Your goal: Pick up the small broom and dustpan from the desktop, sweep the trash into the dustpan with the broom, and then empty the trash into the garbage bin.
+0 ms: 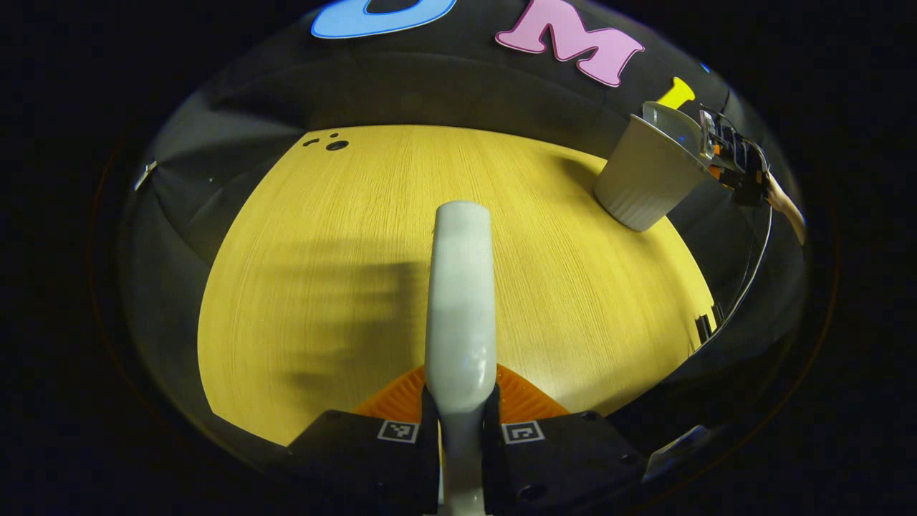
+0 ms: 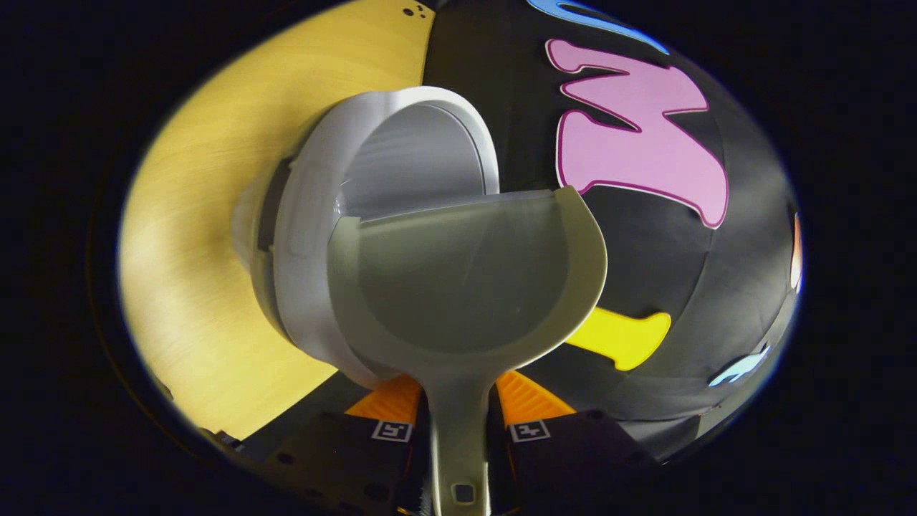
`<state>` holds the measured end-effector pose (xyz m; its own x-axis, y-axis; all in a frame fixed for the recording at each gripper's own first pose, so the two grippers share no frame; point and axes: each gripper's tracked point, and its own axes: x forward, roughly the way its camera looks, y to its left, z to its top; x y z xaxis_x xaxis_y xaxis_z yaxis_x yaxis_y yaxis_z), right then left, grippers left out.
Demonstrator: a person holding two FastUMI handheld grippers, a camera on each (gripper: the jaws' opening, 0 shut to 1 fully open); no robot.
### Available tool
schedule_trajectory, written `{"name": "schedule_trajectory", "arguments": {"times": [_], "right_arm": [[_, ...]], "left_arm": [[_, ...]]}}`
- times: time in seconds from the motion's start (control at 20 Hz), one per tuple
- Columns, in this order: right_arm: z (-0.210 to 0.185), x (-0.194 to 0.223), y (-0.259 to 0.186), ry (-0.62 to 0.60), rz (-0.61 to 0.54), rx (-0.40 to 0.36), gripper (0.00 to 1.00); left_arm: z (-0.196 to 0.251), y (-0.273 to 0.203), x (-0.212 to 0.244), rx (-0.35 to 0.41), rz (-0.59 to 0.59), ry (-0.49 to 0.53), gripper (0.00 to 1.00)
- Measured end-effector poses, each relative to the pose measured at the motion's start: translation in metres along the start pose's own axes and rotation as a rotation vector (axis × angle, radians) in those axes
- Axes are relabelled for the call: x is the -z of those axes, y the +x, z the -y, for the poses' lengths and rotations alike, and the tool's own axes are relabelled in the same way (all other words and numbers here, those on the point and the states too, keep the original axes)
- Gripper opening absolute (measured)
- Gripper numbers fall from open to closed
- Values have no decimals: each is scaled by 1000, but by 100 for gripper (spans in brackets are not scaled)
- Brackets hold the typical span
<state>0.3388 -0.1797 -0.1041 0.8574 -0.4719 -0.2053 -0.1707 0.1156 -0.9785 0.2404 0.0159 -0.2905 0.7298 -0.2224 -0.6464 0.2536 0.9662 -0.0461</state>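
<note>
My left gripper (image 1: pixel 460 403) is shut on the white handle of the small broom (image 1: pixel 462 287), which points forward above the wooden table (image 1: pixel 322 236); its bristles are hidden. At the far right stands the pale garbage bin (image 1: pixel 645 179), with the dustpan (image 1: pixel 670 122) at its rim, held by the right gripper (image 1: pixel 731 154) and a hand (image 1: pixel 784 204). In the right gripper view, my right gripper (image 2: pixel 458 405) is shut on the handle of the grey-green dustpan (image 2: pixel 466 279). The pan's front lip overlaps the bin's mouth (image 2: pixel 415 143), and its inner surface looks bare.
The bin's white rim (image 2: pixel 308 215) sits near the table's edge, close to the black booth wall (image 2: pixel 659 272). A few small dark holes (image 1: pixel 335 145) mark the table's far left corner. A cable (image 1: pixel 752 272) hangs down at the right side.
</note>
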Motion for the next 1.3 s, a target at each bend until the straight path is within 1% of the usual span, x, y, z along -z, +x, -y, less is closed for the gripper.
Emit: {"name": "schedule_trajectory", "arguments": {"times": [0.15, 0.3, 0.45, 0.55, 0.6, 0.8, 0.85, 1.0, 1.05, 1.1, 1.2, 1.3], "right_arm": [[-6, 3, -5, 189, -30, -68, 34], [-9, -4, -8, 347, -41, -113, 34], [-14, 1, 0, 512, -58, -158, 34], [-17, 4, 0, 635, -58, -196, 36], [-18, 5, 0, 699, -62, -220, 34], [-23, 3, -1, 1007, -73, -312, 34], [-23, 2, -1, 1058, -72, -325, 34], [-6, -9, -8, 1192, -28, -324, 34], [0, -16, -11, 1235, -2, -333, 37], [7, -21, -16, 1272, 27, -344, 34], [21, -35, -29, 1317, 86, -368, 34], [32, -59, -60, 1335, 146, -392, 34]], "left_arm": [[-3, -5, -1, -11, 11, -7, 28], [-7, -10, -3, -27, 27, -15, 28], [-11, -17, -5, -38, 49, -42, 28], [-14, -22, -4, -48, 64, -55, 28], [-18, -28, -6, -72, 87, -55, 28], [-28, -55, -18, -125, 171, -35, 28], [-29, -62, -20, -128, 185, -44, 28], [-31, -77, -24, -135, 221, -69, 28], [-36, -79, -20, -154, 226, -64, 27], [-38, -80, -16, -160, 224, -62, 28], [-35, -83, -7, -158, 216, -56, 29], [-36, -83, 4, -166, 200, -49, 27]]}}
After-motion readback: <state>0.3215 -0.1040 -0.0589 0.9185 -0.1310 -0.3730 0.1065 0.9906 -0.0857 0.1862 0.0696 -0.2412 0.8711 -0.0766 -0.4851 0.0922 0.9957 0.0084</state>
